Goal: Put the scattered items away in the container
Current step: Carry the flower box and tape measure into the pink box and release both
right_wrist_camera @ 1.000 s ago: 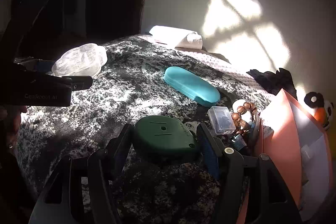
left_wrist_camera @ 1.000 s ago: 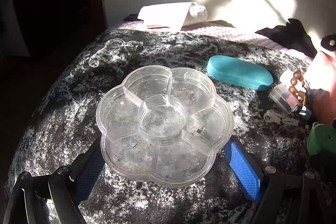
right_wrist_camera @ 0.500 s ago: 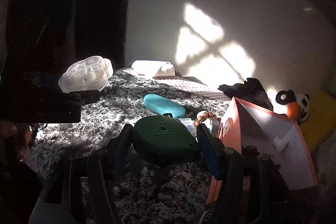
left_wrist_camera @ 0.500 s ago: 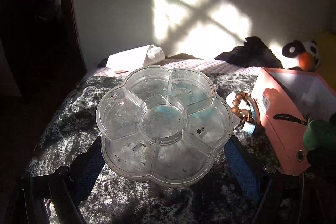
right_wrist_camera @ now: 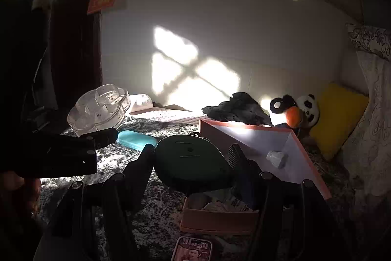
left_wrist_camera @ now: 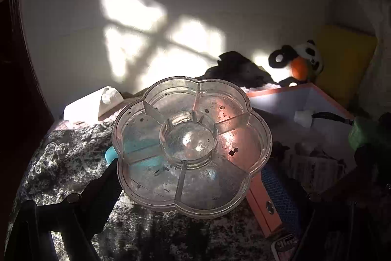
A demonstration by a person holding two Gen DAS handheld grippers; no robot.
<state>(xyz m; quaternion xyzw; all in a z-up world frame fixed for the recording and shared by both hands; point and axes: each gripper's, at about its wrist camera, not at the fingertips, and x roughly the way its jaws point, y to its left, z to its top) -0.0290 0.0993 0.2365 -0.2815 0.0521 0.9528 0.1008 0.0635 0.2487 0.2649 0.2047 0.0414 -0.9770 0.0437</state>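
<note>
Now both loads have risen off the mottled bedspread (right_wrist_camera: 151, 219) toward the open pink box (right_wrist_camera: 288, 138): left gripper (left_wrist_camera: 190, 177) clamps the clear flower-shaped plastic tray (left_wrist_camera: 191, 146), right gripper (right_wrist_camera: 193, 160) grips the dark green oval case (right_wrist_camera: 190, 160), ready for dropping in

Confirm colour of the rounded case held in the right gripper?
Dark green rounded plastic case, clamped in the right gripper; clearest in the right wrist view.

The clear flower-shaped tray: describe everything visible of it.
The clear flower-shaped tray looks like scuffed transparent plastic, with a scalloped rim, a round centre cup and radial walls forming petal compartments. Only dark specks lie inside. It is held roughly level above the mottled bedcover, clamped at opposite rims by the left hand-held gripper, near the pink box.
</note>
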